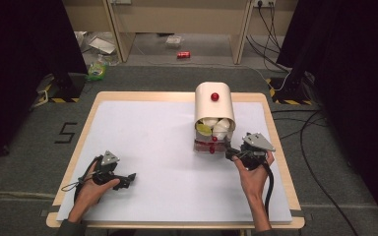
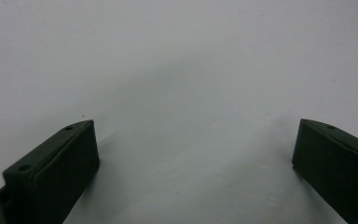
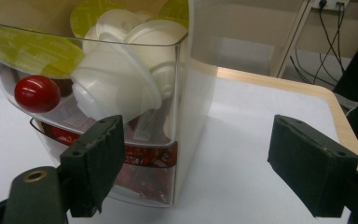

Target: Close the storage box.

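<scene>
**Both grippers open, box untouched**

Right gripper (image 1: 232, 153) jaws spread, just beside my landmark: cream roll-top box with clear drawers (image 3: 135, 116), white pods (image 3: 121, 79), red knob (image 3: 37, 93). Left gripper (image 1: 128, 179) wide apart, well left of it on white mat (image 2: 177, 70).

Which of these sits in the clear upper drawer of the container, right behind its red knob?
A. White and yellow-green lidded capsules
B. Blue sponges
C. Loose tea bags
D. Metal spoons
A: the right gripper view shows white capsules and yellow-green foil lids piled behind the red knob in the clear drawer.
</scene>
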Tool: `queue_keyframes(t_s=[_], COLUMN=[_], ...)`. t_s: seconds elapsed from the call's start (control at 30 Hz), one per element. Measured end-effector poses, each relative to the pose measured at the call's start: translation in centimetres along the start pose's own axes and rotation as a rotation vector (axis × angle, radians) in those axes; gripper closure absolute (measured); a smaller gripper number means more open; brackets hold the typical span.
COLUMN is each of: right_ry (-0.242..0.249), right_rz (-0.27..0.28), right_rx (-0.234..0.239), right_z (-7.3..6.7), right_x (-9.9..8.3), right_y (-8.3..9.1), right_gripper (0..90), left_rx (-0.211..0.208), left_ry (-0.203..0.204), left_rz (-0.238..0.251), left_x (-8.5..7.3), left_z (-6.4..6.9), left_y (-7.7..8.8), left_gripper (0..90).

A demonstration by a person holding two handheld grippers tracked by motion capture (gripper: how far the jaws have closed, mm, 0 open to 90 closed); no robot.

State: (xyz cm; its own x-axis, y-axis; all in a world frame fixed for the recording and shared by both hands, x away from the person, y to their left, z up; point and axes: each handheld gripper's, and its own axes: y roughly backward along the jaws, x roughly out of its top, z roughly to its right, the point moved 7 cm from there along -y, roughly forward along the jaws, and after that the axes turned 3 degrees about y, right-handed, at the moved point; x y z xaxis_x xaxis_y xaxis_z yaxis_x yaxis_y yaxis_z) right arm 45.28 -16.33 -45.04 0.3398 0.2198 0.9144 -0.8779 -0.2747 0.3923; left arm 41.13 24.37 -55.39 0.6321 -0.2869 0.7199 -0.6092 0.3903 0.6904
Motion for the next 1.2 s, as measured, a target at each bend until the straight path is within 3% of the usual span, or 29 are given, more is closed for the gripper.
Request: queue_keyframes(t_s=[0.37, 0.63, 1.2], right_ry=[0.005, 0.008, 0.0], right_rz=[-0.008, 0.002, -0.002], right_rx=[-0.008, 0.011, 0.032], right_z=[0.1, 0.0, 0.0], right_x=[0.3, 0.3, 0.0], right_y=[-0.5, -0.3, 0.7], right_gripper=[15.0, 20.4, 20.4], left_rx=[0.0, -0.001, -0.001], left_ry=[0.0, 0.001, 0.0], left_rz=[-0.001, 0.0, 0.001], left_x=[0.0, 0.0, 0.0], left_z=[0.0, 0.0, 0.0], left_y=[0.0, 0.0, 0.0], left_gripper=[0.0, 0.0, 0.0])
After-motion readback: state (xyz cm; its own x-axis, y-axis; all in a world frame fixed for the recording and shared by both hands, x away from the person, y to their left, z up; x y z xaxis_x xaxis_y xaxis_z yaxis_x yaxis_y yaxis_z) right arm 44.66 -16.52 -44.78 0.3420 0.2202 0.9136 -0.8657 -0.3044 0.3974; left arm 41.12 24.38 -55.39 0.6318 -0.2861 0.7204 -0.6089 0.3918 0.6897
